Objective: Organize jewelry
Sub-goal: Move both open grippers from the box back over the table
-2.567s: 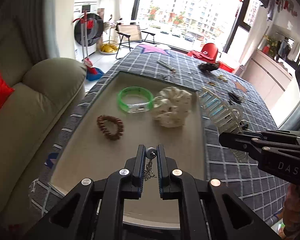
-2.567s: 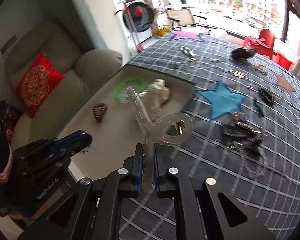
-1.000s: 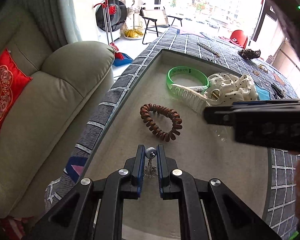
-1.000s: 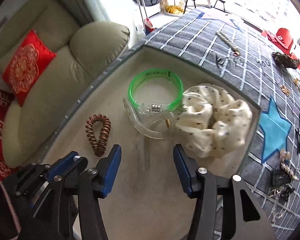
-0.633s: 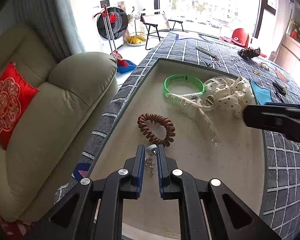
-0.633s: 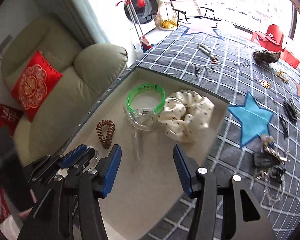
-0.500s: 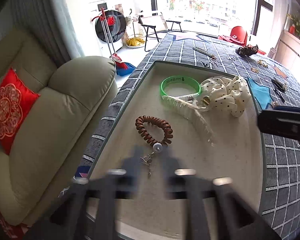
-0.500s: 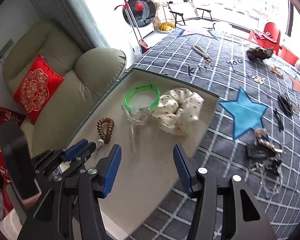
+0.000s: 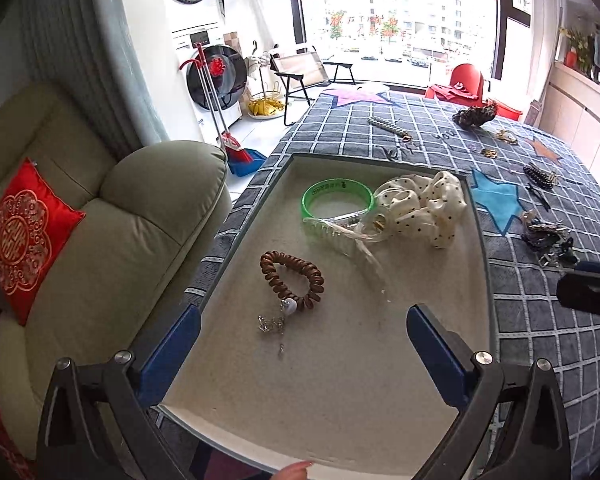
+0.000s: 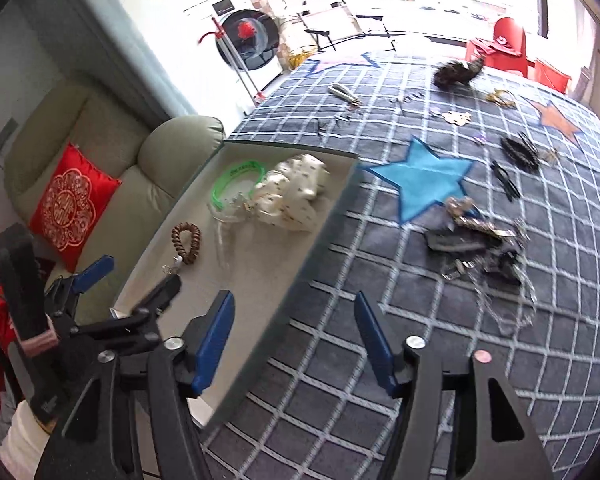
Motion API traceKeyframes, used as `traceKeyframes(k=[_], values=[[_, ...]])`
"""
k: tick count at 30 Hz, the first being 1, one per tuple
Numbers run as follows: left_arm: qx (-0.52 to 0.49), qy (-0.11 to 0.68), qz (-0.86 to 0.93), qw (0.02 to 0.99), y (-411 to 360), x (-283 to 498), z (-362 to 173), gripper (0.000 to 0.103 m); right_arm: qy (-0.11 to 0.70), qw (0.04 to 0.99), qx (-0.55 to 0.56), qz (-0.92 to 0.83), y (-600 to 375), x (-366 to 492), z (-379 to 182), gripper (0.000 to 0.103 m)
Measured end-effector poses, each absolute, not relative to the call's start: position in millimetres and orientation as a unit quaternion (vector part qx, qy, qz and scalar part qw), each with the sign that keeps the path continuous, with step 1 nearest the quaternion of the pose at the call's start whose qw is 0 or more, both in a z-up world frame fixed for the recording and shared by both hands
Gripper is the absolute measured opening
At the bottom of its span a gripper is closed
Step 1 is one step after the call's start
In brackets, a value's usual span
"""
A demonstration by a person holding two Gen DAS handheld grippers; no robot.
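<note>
L gripper hangs over the near part of the tray, jaws spread wide & opening, nothing between them. The pendant chain lies loose on the tray floor just ahead of the jaws, its pale bead touching the near edge of the brown coil hair tie.

Farther back in the tray: green bangle, clear hair claw leaning against it, and a cream dotted scrunchie beside both, toward the tray's right wall. A fingertip shows at the tray's near edge.

R gripper is released too, jaws opening, nothing gripped. It sits over the tray's right wall & the checked blanket, so one jaw is above the tray, the other above the blanket. In the R view the L gripper shows at lower left, near the tray's near corner.

Still out on the blanket, well apart from the tray: a tangled heap of dark clips & chains by the blue star, a black comb clip, thin black pins, a dark fuzzy piece at the far end, a beaded strip, small gold bits.

Sofa w/ red cushion stands left of the blanket.
</note>
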State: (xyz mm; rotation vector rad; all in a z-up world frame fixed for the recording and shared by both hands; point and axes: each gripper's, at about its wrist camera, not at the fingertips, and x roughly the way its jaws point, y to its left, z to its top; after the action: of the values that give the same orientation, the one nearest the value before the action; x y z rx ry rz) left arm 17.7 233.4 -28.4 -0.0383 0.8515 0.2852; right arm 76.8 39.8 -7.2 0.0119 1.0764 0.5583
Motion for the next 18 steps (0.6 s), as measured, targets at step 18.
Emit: traceKeyframes(k=[18], values=[[0.003,0.424,0.062,0.903,144,8,-1,0.103,0.52,0.828,0.091,0.191,-81,59,-34,0.083]])
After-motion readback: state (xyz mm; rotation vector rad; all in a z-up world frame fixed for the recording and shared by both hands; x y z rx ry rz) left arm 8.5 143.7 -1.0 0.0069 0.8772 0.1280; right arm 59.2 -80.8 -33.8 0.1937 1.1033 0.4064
